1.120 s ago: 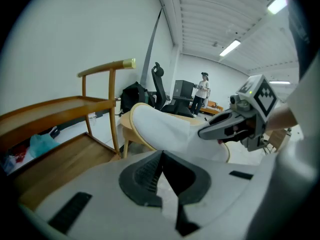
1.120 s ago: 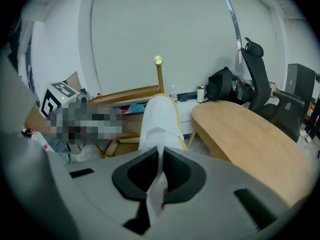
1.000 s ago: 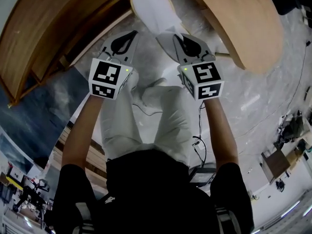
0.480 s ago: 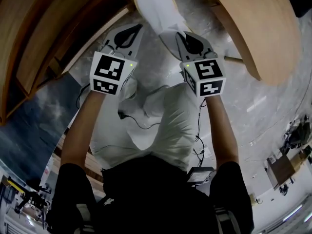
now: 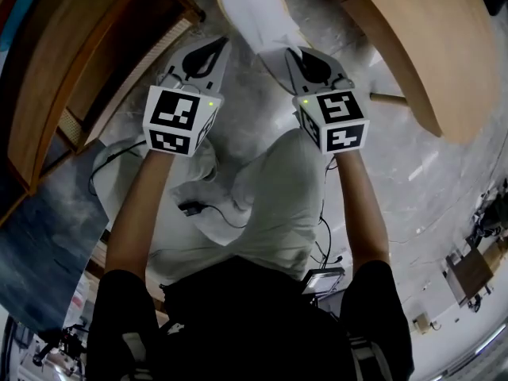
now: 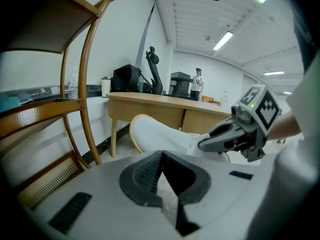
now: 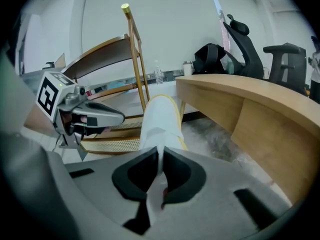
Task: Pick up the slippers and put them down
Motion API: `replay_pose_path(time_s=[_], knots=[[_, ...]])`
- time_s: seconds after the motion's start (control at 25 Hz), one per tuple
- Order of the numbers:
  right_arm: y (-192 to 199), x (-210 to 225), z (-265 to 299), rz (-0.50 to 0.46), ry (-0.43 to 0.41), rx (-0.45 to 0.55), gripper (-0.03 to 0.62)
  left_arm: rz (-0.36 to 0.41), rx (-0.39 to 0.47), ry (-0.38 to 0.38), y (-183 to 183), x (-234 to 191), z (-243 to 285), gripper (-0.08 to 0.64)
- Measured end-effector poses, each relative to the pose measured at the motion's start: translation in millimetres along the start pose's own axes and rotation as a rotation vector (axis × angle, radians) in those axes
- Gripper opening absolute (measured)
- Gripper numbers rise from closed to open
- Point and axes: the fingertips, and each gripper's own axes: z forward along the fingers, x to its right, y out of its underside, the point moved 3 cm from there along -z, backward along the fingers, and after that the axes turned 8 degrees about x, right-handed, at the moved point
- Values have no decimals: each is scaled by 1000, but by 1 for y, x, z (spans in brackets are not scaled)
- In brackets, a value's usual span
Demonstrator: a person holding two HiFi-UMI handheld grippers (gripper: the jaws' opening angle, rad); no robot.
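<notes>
A white slipper (image 5: pixel 254 10) with a pale yellow sole edge hangs out ahead of my right gripper (image 5: pixel 295 52), above the marble floor. That gripper is shut on the slipper's white upper, which runs between the pads (image 7: pixel 150 171) in the right gripper view, where the slipper (image 7: pixel 160 119) points away from my right gripper (image 7: pixel 161 154). My left gripper (image 5: pixel 218 44) is beside it on the left, shut, with nothing between its jaws. In the left gripper view my left gripper (image 6: pixel 162 154) has its pads meeting at the tips, with the slipper (image 6: pixel 160 136) and the right gripper (image 6: pixel 235 134) beyond.
A wooden rack (image 5: pixel 71 70) with a cane shelf (image 7: pixel 110 145) stands at the left. A curved wooden desk (image 5: pixel 429 46) is at the right. Cables (image 5: pixel 321 228) trail on the floor by the person's legs. A person (image 6: pixel 198 81) stands far off, behind the desk.
Both grippers have sunk together towards the floor, the right one still holding the slipper. The rack and the desk have slid outward in the head view.
</notes>
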Motion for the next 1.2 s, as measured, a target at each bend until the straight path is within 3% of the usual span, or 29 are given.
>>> replay_pose_path(time_s=[0.2, 0.48, 0.72, 1.2], knots=[[25, 13, 19, -4, 2, -4, 11, -9, 16, -55, 20, -12, 18, 5], [60, 24, 39, -11, 1, -24, 11, -9, 28, -62, 56, -19, 46, 5], [105, 39, 63, 0, 10, -50, 11, 111, -2, -83, 102, -32, 77, 5], [185, 58, 92, 47, 31, -94, 11, 20, -69, -16, 176, -26, 101, 5]])
